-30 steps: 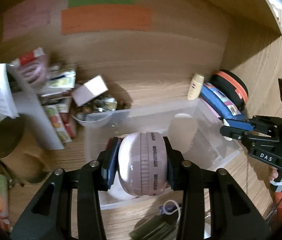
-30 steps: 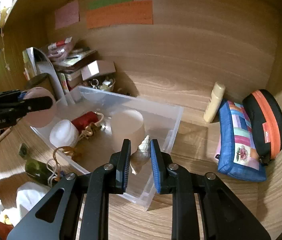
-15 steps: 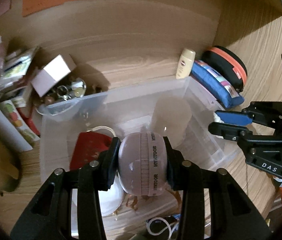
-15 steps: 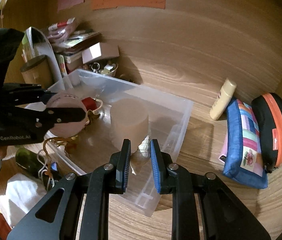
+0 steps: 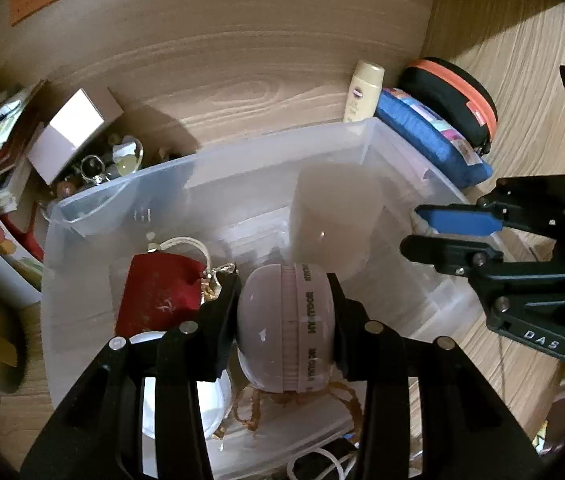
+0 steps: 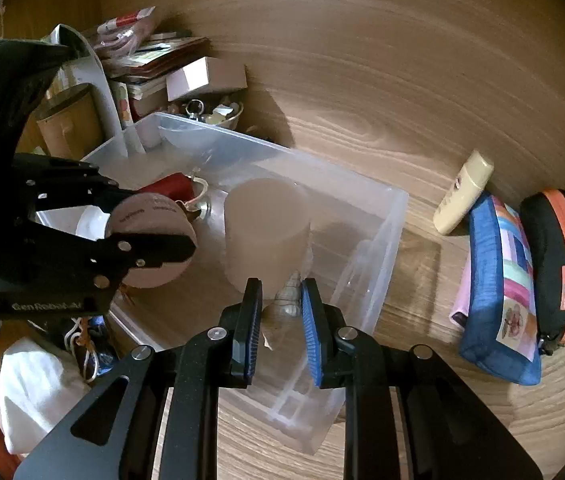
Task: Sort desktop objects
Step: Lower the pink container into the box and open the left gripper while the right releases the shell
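Note:
My left gripper point(image 5: 287, 312) is shut on a round pale pink case point(image 5: 287, 322) and holds it over the clear plastic bin point(image 5: 242, 152). The case also shows in the right wrist view point(image 6: 150, 240). My right gripper point(image 6: 281, 312) is shut on a small spiral seashell point(image 6: 286, 300) above the bin's right end point(image 6: 390, 216). Inside the bin are a frosted cylinder point(image 5: 334, 216), a red pouch point(image 5: 162, 292), a white round thing point(image 5: 186, 396) and a golden cord point(image 5: 258, 412).
A cream bottle point(image 6: 462, 196), a blue patchwork pouch point(image 6: 502, 300) and a black-and-orange case point(image 6: 562, 256) lie right of the bin. A white box point(image 5: 70, 132), a glass bowl of trinkets point(image 5: 118, 160) and stacked papers point(image 6: 150, 56) sit left behind it.
My left gripper has carried the pink case forward and down over the bin. My right gripper has moved closer to the bin's right end, still holding the shell.

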Motion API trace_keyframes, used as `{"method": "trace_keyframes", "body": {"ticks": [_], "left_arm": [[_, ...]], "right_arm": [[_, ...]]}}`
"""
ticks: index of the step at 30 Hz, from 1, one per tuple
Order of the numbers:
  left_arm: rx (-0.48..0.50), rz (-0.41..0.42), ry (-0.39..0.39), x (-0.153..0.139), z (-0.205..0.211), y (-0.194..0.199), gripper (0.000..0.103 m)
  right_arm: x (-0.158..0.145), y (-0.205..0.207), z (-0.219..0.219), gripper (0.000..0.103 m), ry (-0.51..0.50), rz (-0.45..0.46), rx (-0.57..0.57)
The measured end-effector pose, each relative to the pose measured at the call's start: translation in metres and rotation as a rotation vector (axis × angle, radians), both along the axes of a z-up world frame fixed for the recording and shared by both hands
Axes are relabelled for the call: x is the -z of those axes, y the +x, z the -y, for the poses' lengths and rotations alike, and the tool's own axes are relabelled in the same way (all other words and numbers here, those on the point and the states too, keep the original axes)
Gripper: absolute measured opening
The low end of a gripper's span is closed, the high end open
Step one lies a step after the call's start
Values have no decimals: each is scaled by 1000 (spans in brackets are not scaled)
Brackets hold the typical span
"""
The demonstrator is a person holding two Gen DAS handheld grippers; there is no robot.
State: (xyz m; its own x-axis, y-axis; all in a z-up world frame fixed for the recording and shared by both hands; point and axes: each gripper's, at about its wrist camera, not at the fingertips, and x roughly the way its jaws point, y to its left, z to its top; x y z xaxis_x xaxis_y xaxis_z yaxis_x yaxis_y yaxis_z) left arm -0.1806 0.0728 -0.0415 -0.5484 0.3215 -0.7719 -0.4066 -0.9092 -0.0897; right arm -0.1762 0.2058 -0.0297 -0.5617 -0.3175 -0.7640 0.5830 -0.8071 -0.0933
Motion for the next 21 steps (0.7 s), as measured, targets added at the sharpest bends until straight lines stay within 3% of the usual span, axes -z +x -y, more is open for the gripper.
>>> {"method": "trace_keyframes", "body": {"ticks": [8, 17, 21], "left_arm": [[8, 41, 29, 2, 2, -4, 41], [0, -8, -33, -1, -4, 0, 50], [9, -26, -39, -6, -6, 5, 50]], "right_arm": [[3, -2, 6, 18, 22, 20, -22], [5, -3, 6, 18, 25, 10, -22], [4, 0, 4, 25, 13, 4, -22]]}}
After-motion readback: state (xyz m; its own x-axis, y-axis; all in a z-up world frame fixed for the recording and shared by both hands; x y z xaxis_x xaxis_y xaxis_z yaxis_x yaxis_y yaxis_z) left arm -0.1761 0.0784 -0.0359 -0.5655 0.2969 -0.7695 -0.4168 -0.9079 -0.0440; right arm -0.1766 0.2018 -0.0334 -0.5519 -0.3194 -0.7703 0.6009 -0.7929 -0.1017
